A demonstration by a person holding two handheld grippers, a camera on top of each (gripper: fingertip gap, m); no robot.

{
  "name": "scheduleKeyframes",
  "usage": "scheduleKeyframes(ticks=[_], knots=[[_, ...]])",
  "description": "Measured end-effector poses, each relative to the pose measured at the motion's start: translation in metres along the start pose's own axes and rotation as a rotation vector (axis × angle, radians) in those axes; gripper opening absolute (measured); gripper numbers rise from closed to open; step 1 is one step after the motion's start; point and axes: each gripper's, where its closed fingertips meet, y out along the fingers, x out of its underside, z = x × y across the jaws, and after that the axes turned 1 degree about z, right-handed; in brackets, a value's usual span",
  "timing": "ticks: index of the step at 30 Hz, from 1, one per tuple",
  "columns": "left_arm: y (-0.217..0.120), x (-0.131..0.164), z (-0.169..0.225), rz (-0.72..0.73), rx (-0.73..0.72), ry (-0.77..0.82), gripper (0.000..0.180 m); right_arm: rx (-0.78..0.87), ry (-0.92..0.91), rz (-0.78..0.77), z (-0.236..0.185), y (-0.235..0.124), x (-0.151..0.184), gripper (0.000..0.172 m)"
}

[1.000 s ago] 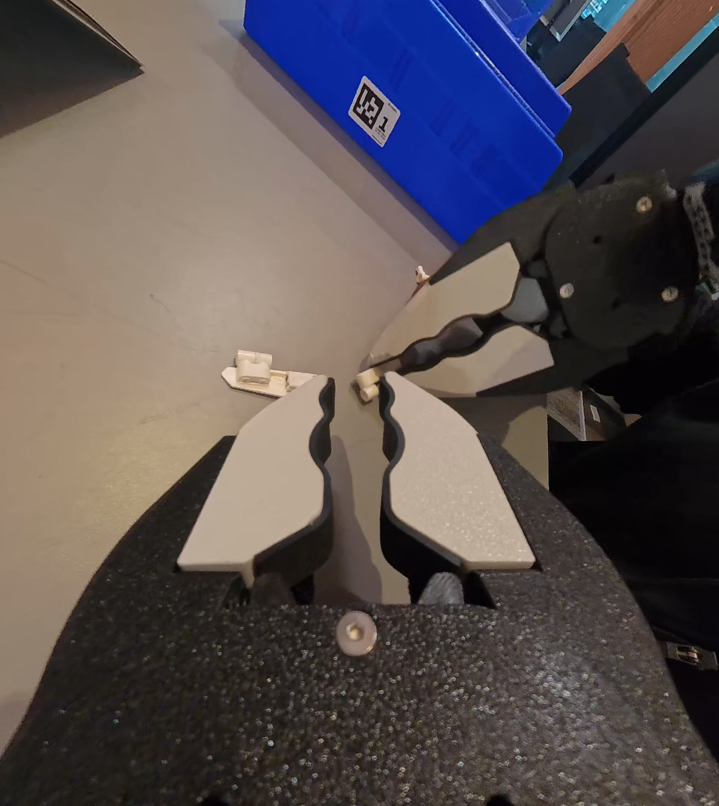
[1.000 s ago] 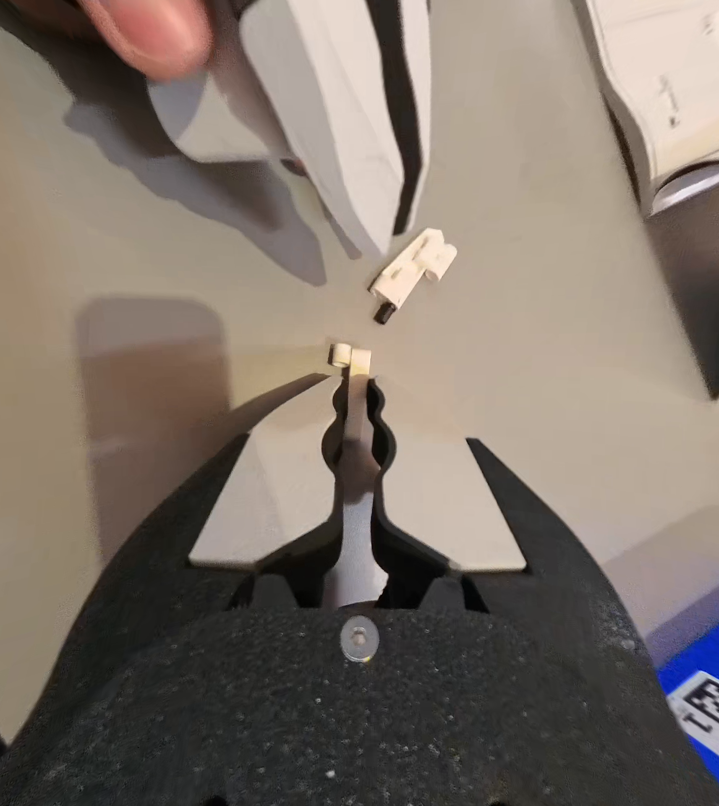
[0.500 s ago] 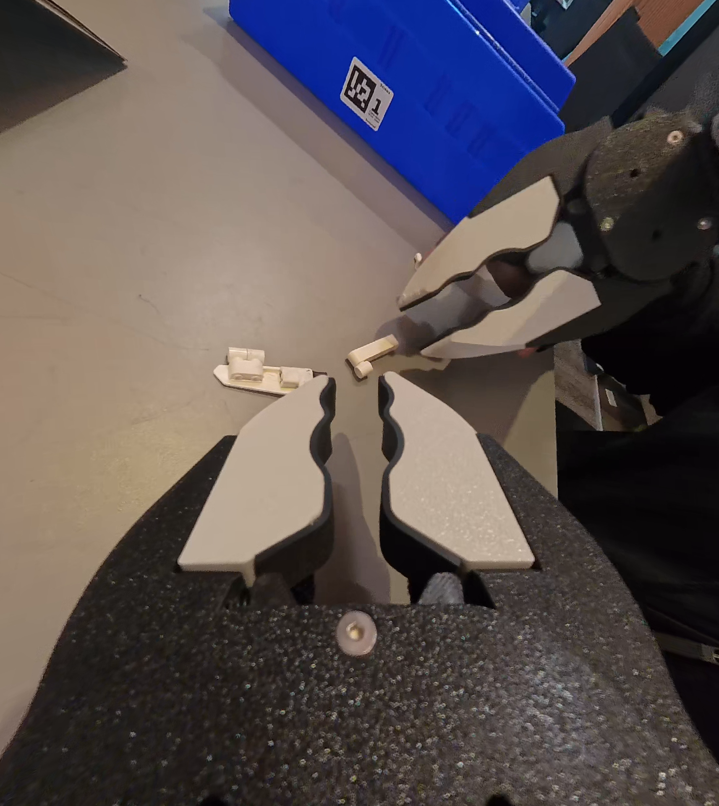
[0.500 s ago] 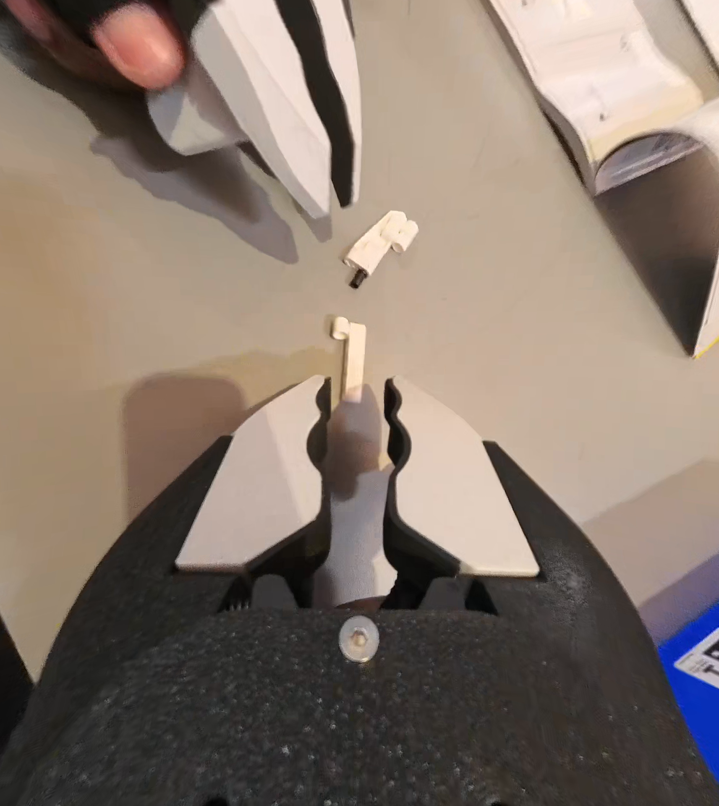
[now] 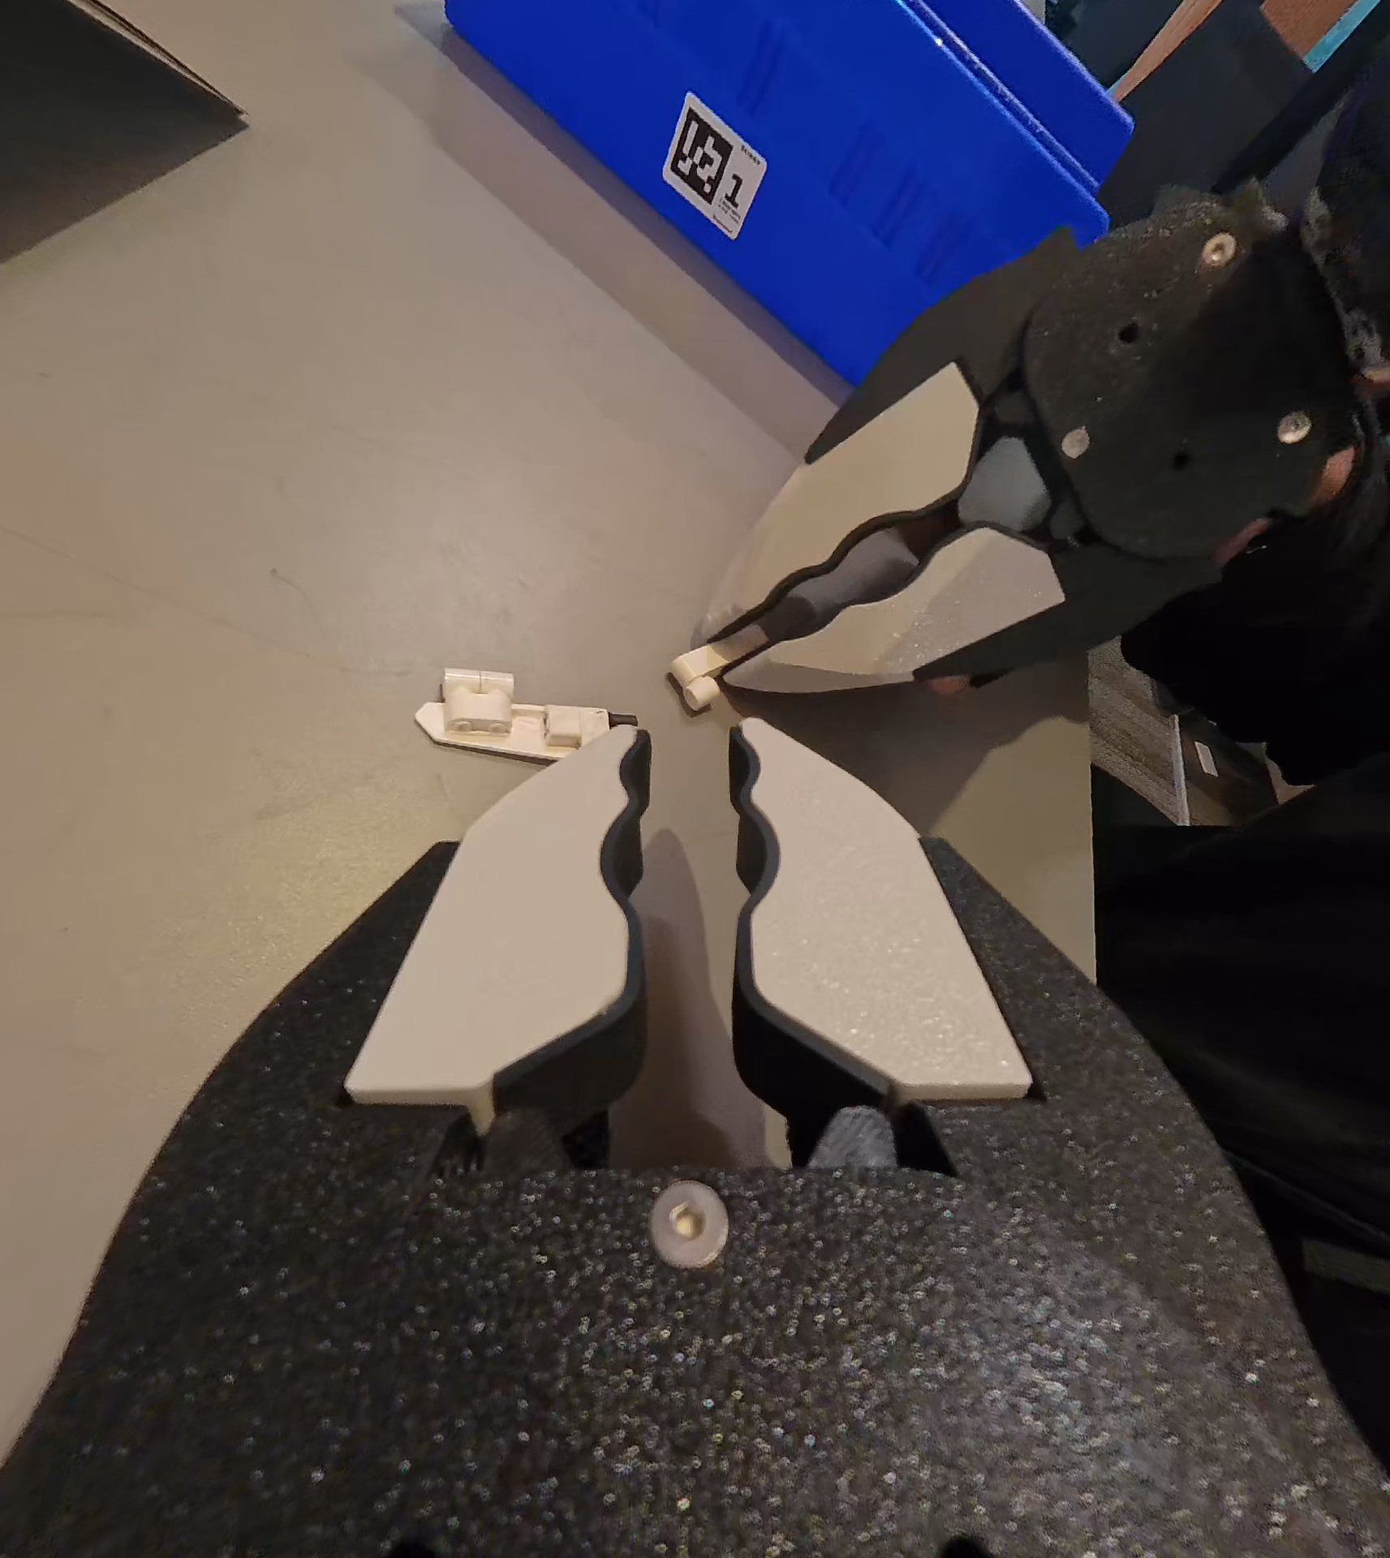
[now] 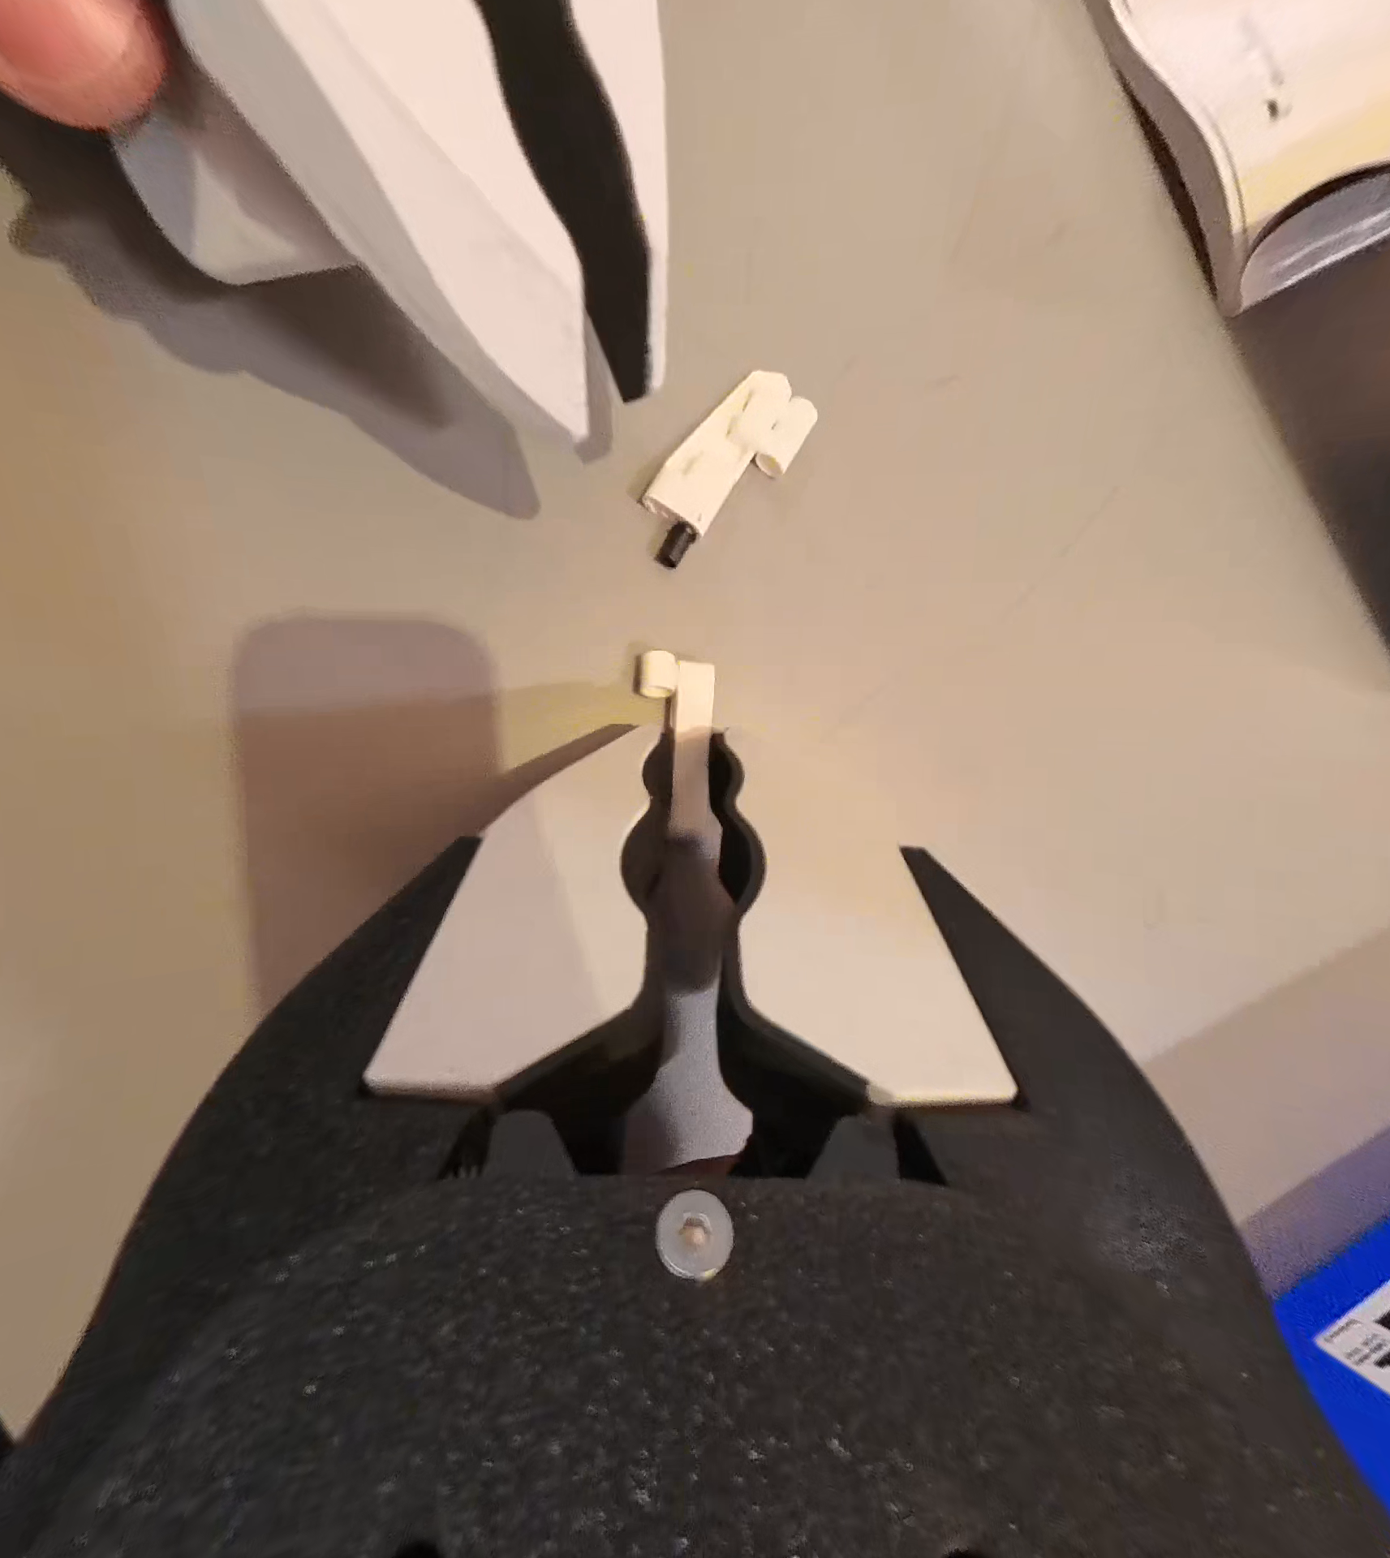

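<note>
right gripper (image 6: 687,733) closed on a small cream-white plastic strip (image 6: 693,717), its two dark wavy pads pinching the flat shank so that the free end, which carries a short cross barrel, projects just past the fingertips over the grey table (image 6: 1012,590); the same grip appears in the left wrist view, where the strip (image 5: 700,674) sticks out of the right gripper (image 5: 738,653) and its barrel end sits at or very close to the table surface. left gripper (image 5: 687,742) open, nothing between its pads, only bare table showing in the gap; the strip's barrel lies just ahead of and slightly right of its fingertips, apart from them. white plastic latch assembly (image 5: 506,717), a flat base plate with raised blocks and a short black pin at one end, lies flat on the table just ahead-left of the left gripper, its pin end near the left fingertip (image 5: 624,759); from the right gripper it lies ahead (image 6: 729,455), apart from the strip, with the black pin pointing back toward the strip. blue bin (image 5: 843,169) bearing a black-and-white marker label stands beyond the right gripper, well apart from the parts. white open booklet (image 6: 1307,126) lies far ahead-right of the right gripper.
</note>
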Motion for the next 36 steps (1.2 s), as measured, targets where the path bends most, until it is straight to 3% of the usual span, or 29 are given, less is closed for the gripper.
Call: scheduleKeyframes(ticks=[3,6,12,16,23,29,34,36], knots=[[-0.001,-0.003,0.0,0.019,0.005,-0.002,0.018,-0.028,0.1,0.027,0.003,0.0,-0.003,0.008],[-0.006,-0.013,-0.003,0.087,-0.003,0.028,0.018,-0.137,0.318,0.231,0.006,-0.01,-0.029,0.008],[-0.037,-0.054,0.017,0.403,0.173,0.089,0.018,-0.654,0.804,0.802,0.008,-0.061,-0.094,0.007],[-0.05,-0.064,0.031,0.504,0.324,0.048,0.018,-0.918,0.937,1.008,0.005,-0.077,-0.112,0.007],[-0.062,-0.068,0.045,0.583,0.551,-0.066,0.018,-1.142,0.952,1.061,-0.016,-0.08,-0.13,0.008],[-0.06,-0.063,0.054,0.556,0.633,-0.09,0.015,-1.166,0.957,1.031,-0.019,-0.075,-0.13,0.008],[-0.061,-0.064,0.051,0.571,0.607,-0.069,0.01,-1.154,0.942,1.03,-0.02,-0.075,-0.131,0.008],[-0.061,-0.065,0.045,0.57,0.54,-0.031,0.01,-1.052,0.926,1.02,-0.014,-0.07,-0.128,0.011]])
